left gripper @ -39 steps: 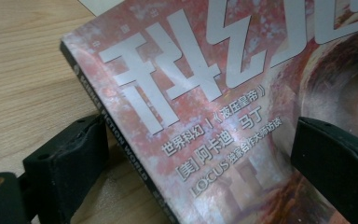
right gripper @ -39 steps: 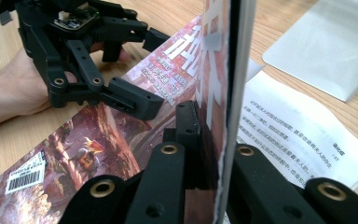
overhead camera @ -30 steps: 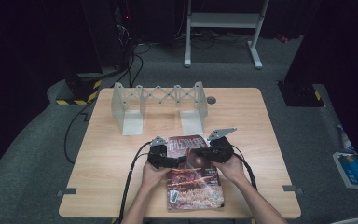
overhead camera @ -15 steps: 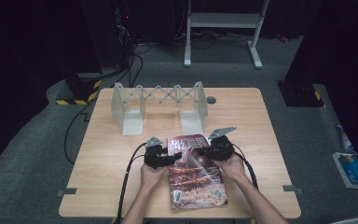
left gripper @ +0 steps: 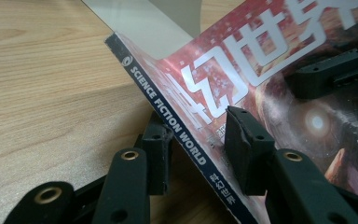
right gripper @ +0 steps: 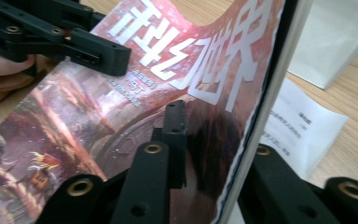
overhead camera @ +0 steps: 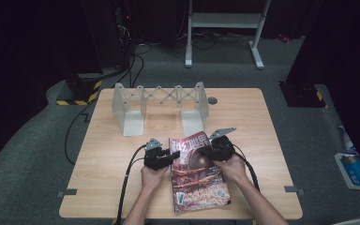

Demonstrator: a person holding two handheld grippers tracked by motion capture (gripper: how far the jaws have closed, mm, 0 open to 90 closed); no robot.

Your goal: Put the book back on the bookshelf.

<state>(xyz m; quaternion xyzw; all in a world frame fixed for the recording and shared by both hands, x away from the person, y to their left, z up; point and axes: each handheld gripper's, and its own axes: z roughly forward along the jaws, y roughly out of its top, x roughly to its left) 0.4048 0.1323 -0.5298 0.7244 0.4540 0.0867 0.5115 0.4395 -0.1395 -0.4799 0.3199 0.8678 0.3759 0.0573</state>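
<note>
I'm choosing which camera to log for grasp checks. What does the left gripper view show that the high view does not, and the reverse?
Left gripper view alone: the spine lettering SCIENCE FICTION WORLD, with the left hand-held gripper jaws straddling that spine.

High view alone: the white folding rack, both hands, the table's whole layout.

Both: the magazine, the wooden tabletop, and the right hand-held gripper on the cover's far edge.
</note>
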